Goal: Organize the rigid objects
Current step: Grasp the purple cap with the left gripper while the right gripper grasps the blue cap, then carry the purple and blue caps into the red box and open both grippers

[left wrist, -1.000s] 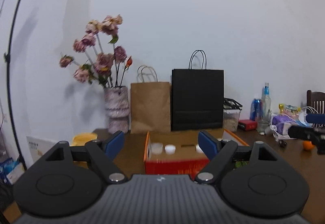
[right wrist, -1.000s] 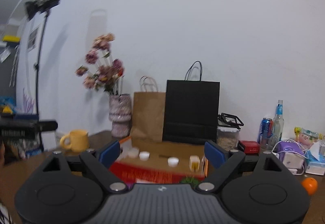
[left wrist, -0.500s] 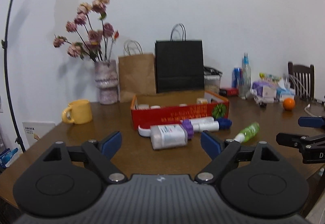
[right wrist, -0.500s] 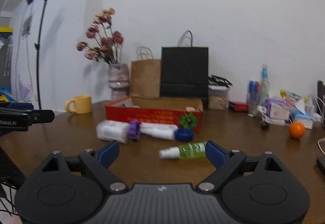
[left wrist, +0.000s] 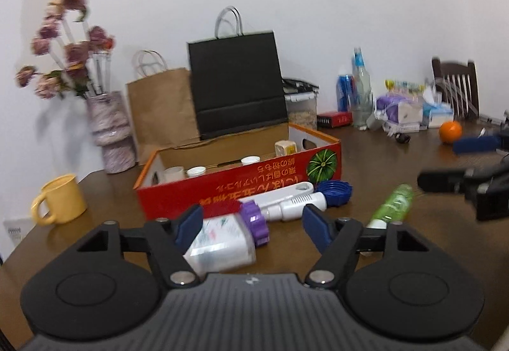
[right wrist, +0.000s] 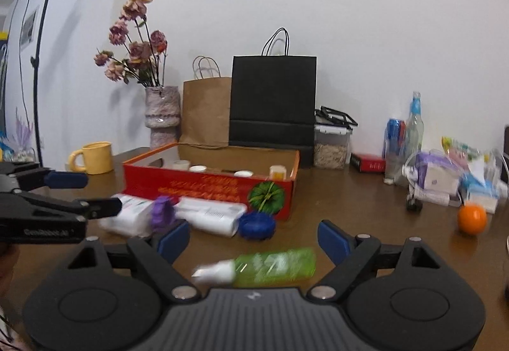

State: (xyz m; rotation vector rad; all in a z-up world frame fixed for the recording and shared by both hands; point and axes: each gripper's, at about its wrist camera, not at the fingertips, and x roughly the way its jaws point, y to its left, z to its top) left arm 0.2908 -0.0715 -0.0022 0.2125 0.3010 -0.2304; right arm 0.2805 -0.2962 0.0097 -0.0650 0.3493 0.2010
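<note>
Left gripper (left wrist: 253, 225) released, jaws spread above white purple-capped bottle (left wrist: 222, 242) lying on brown wooden table (left wrist: 381, 160). Right gripper (right wrist: 254, 238) released, jaws wide over green spray bottle (right wrist: 270, 266) lying on its side. Both bottles just in front of red cardboard box (right wrist: 206, 187); blue-capped white tube (right wrist: 210, 217) between them

Both wide-open grippers have dropped nearer: left (left wrist: 253, 225) over the purple-capped white bottle (left wrist: 222, 239), right (right wrist: 254, 238) over the green spray bottle (right wrist: 264, 265).

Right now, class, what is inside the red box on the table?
Inside the red box stand several white-capped containers and one small yellowish container. The front wall hides their lower parts and the box floor.
</note>
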